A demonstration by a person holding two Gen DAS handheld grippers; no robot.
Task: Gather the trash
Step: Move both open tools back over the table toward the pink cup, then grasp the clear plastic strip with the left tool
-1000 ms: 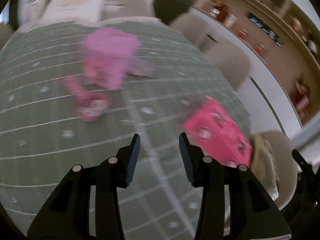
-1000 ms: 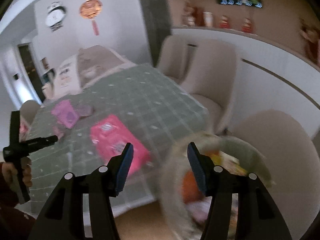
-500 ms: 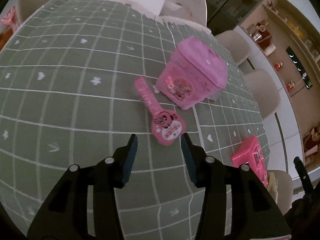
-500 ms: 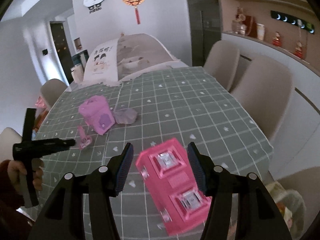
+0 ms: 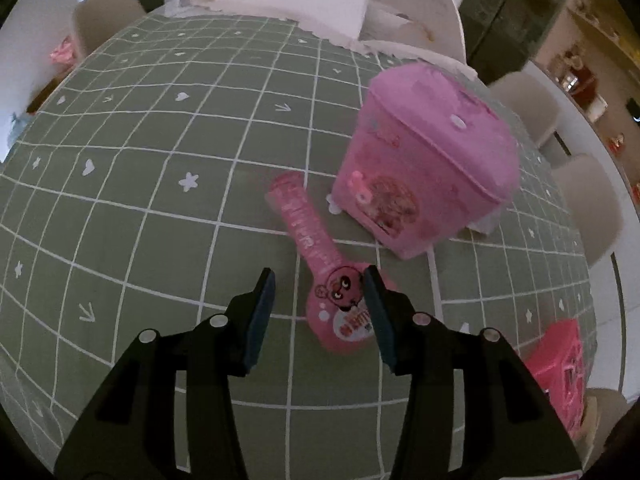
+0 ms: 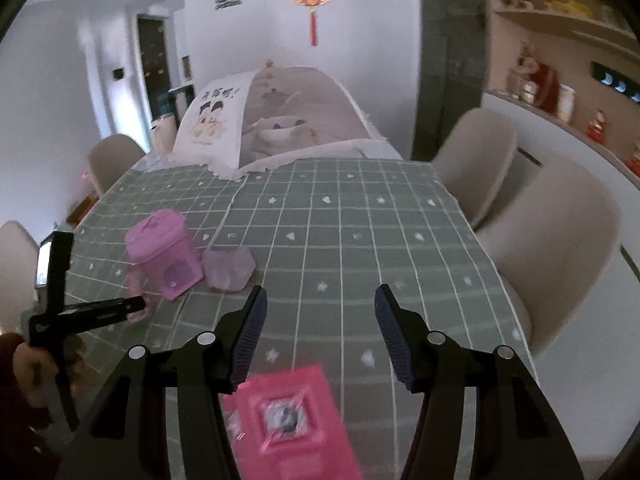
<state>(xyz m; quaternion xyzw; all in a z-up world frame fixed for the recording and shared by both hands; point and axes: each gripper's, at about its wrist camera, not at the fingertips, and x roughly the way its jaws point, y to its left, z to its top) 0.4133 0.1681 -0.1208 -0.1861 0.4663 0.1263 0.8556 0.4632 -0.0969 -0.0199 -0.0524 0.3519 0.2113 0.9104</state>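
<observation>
A pink paddle-shaped toy wrapper (image 5: pixel 320 276) lies on the green checked tablecloth (image 5: pixel 140 184). My left gripper (image 5: pixel 318 280) is open, and the wrapper's round end lies between its fingertips. A pink box with a lid (image 5: pixel 424 172) stands just beyond it, also in the right wrist view (image 6: pixel 164 256). My right gripper (image 6: pixel 320 300) is open and empty above a bright pink packet (image 6: pixel 292 420). A crumpled clear wrapper (image 6: pixel 228 268) lies next to the pink box. The left gripper also shows in the right wrist view (image 6: pixel 136 304).
A mesh food cover (image 6: pixel 276 120) stands over dishes at the table's far end. Beige chairs (image 6: pixel 560 248) line the right side and others stand at the left (image 6: pixel 112 160). The bright pink packet (image 5: pixel 560 364) lies near the table's right edge.
My left gripper has moved forward and down onto the paddle wrapper. My right gripper has moved forward over the table, so the bright pink packet now lies lower in its view.
</observation>
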